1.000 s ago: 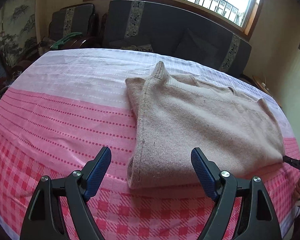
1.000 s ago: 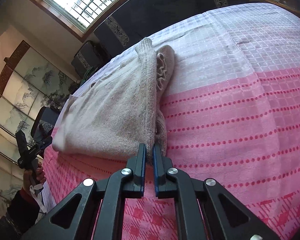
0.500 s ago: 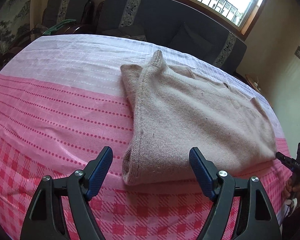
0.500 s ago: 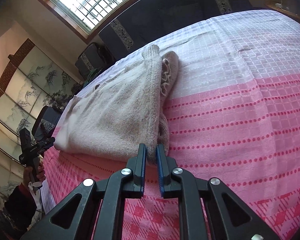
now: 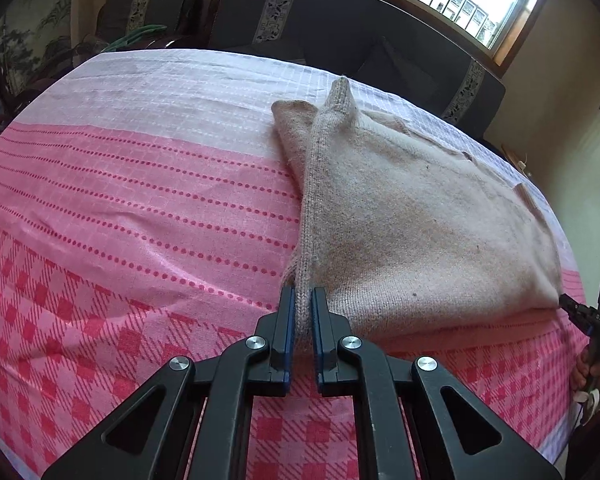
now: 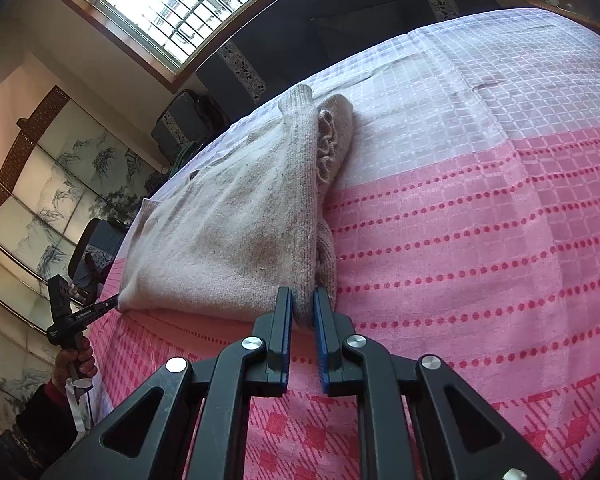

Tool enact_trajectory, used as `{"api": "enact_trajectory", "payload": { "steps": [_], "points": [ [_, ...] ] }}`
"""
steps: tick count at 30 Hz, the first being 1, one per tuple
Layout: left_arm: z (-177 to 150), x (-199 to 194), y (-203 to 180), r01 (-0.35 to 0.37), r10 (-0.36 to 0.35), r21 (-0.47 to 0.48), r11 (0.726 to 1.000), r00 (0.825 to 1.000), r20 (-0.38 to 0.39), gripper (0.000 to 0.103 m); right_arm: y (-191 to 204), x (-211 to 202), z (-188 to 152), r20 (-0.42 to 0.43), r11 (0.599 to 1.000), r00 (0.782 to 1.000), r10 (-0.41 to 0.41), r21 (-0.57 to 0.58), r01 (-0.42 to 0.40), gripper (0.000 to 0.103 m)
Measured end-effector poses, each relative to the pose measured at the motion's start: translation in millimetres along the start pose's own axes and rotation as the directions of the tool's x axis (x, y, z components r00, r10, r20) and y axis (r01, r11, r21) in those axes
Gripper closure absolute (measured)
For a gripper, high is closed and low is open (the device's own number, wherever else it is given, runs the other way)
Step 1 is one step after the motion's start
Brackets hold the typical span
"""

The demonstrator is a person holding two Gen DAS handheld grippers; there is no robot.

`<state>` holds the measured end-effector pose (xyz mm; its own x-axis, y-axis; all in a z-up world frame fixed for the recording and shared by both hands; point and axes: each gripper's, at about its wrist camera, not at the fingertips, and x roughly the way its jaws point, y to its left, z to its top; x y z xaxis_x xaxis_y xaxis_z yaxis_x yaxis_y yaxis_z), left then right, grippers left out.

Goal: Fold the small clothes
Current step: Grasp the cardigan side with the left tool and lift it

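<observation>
The beige sweater (image 5: 412, 232) lies part-folded on the pink checked tablecloth (image 5: 132, 220). The left gripper (image 5: 301, 320) pinches 1 near corner, the right gripper (image 6: 302, 312) the other, apparently through 2 layers. The next fold looks due: lift both corners evenly and carry them toward the far edge.

A folded beige knit sweater (image 6: 228, 240) is laid on a pink-and-white patterned cloth (image 6: 480, 220). The near corner of the sweater's ribbed edge is pinched between the blue-padded fingers (image 6: 286, 320) of the right gripper (image 6: 302, 308) at 6 o'clock. The opposite near corner is clamped by the left gripper (image 6: 114, 302) at 9 o'clock. A barred window (image 6: 188, 4) is seen at 11 o'clock.
</observation>
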<state>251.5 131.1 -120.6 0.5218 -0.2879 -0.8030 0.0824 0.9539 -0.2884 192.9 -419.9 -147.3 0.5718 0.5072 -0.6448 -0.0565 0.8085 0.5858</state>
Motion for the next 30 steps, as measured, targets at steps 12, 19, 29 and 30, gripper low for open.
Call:
{"api": "enact_trajectory", "payload": {
  "steps": [12, 19, 29, 30],
  "points": [
    [37.2, -20.2, -12.9, -0.087, 0.081, 0.066, 0.994, 0.993, 0.086, 0.046, -13.8, -0.9, 2.2, 0.005, 0.995, 0.998, 0.070, 0.075, -0.071, 0.071],
    [66.7, 34.5, -8.7, 0.076, -0.075, 0.021, 0.997, 0.996, -0.056, 0.042, -11.4, -0.1, 2.6, 0.008, 0.996, 0.998, 0.062, 0.059, -0.062, 0.070],
    [82.5, 67.0, -24.1, 0.151, -0.140, 0.118, 0.981, 0.986, -0.093, 0.043, -9.2, 0.4, 2.5, 0.015, 0.997, 0.998, 0.056, 0.047, -0.057, 0.068],
    [83.5, 68.8, -28.5, 0.133, -0.122, 0.134, 0.982, 0.989, -0.087, 0.043, -9.1, 0.4, 2.5, 0.016, 0.997, 0.998, 0.057, 0.046, -0.058, 0.067]
  ]
}}
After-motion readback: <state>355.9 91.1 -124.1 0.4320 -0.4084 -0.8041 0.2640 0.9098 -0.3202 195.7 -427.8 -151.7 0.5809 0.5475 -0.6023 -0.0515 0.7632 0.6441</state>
